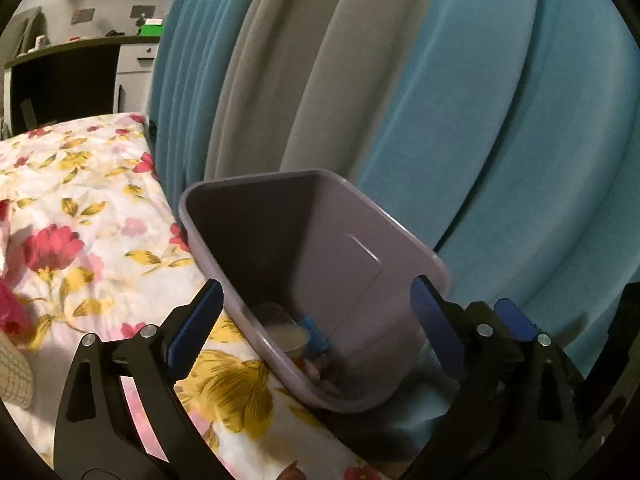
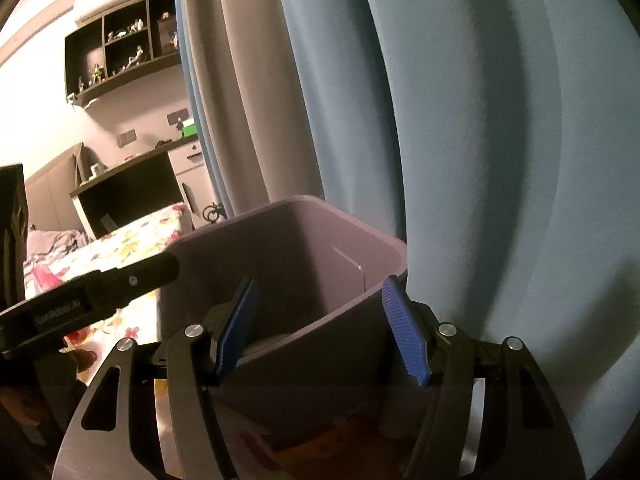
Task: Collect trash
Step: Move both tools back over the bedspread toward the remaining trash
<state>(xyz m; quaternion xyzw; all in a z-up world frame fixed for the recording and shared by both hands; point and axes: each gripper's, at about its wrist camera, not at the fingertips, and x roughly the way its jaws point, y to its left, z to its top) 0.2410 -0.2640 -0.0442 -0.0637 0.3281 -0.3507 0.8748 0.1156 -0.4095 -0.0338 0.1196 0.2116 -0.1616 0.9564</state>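
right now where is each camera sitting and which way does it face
Left wrist: on the left hand-held gripper, looking down into the bin by the floral bed; its fingers spread wide.
Right wrist: on the right hand-held gripper, facing the bin and curtain; its fingers apart, the left hand-held gripper at left.
Shared: bin, curtain, bed.

Blue-grey curtains [image 1: 400, 80], floral bed [image 1: 80, 208], perhaps dim
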